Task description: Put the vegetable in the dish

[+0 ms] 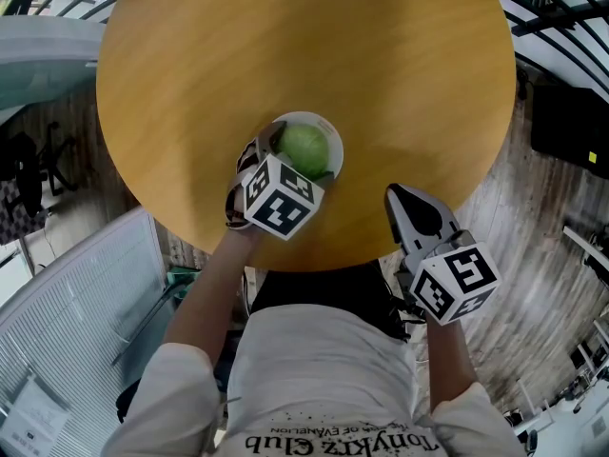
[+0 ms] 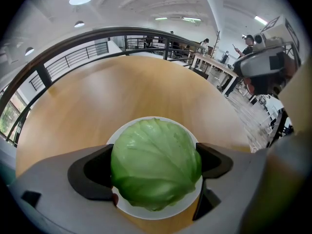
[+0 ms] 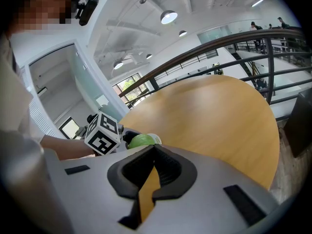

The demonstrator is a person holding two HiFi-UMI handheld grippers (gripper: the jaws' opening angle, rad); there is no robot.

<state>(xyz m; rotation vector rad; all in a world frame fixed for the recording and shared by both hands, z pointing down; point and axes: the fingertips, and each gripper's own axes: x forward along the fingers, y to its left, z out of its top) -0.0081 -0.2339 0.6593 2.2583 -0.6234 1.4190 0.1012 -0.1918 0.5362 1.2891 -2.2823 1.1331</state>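
Observation:
A green cabbage (image 1: 304,147) sits over a white dish (image 1: 329,129) near the front edge of the round wooden table (image 1: 285,46). My left gripper (image 1: 293,160) reaches in from the near side, its jaws pressed against both sides of the cabbage (image 2: 155,169), with the dish rim (image 2: 120,130) showing beneath. Whether the cabbage rests on the dish I cannot tell. My right gripper (image 1: 396,194) hovers at the table's near right edge, shut and empty (image 3: 154,152). From it I see the cabbage (image 3: 141,140) beside the left gripper's marker cube (image 3: 103,133).
The table top (image 2: 122,87) stretches bare beyond the dish. A black railing (image 2: 73,39) curves behind the table. A white slatted panel (image 1: 86,303) stands low at the left, and plank floor (image 1: 533,217) lies to the right. Desks and people are far off (image 2: 214,57).

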